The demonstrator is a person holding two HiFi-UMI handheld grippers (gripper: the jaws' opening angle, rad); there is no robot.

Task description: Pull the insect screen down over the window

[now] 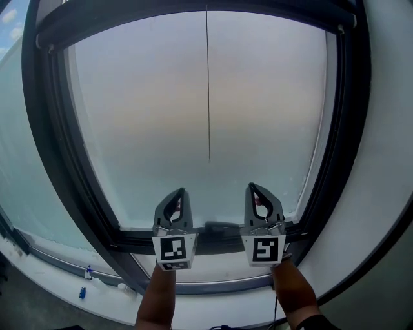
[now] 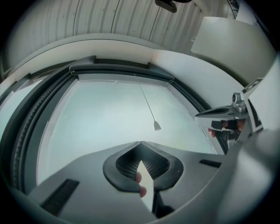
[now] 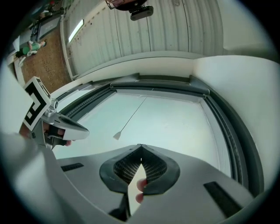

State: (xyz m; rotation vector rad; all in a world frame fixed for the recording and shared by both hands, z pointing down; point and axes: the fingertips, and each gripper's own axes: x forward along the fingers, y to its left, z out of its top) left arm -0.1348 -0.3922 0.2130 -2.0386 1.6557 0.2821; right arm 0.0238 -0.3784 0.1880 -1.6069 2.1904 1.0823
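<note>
Both of your claws are clenched shut and hold nothing. In the left gripper view the two jaws of the left gripper (image 2: 141, 142) meet at their tips, with only the ribbed hollow behind them open. The right gripper view shows the same for the right gripper (image 3: 141, 145): tips together, nothing caught between the pads. From the head view, your left gripper (image 1: 181, 191) and right gripper (image 1: 253, 187) stand side by side and apart from each other. They point up in front of the lower part of the window pane (image 1: 161, 116), just above the dark bottom rail (image 1: 129, 240) of the window frame (image 1: 64, 174). Neither tip can be seen touching the glass or the frame. Each gripper's marker cube (image 1: 174, 250) sits over your forearm (image 1: 158, 296). A dark handle (image 1: 221, 227) lies on the bottom rail between the two grippers, and neither claw is on it. Of the insect screen, what you can make out is its pull cord (image 1: 208, 90). It hangs straight down the middle of the pane from the dark bar (image 1: 193, 18) across the top of the window. Its lower end stops above and between your grippers, well clear of both. The gripper views show that end as a small pale tab (image 2: 156, 126), hanging free ahead of the closed jaws. Whether any mesh already covers the pale pane cannot be told.
</note>
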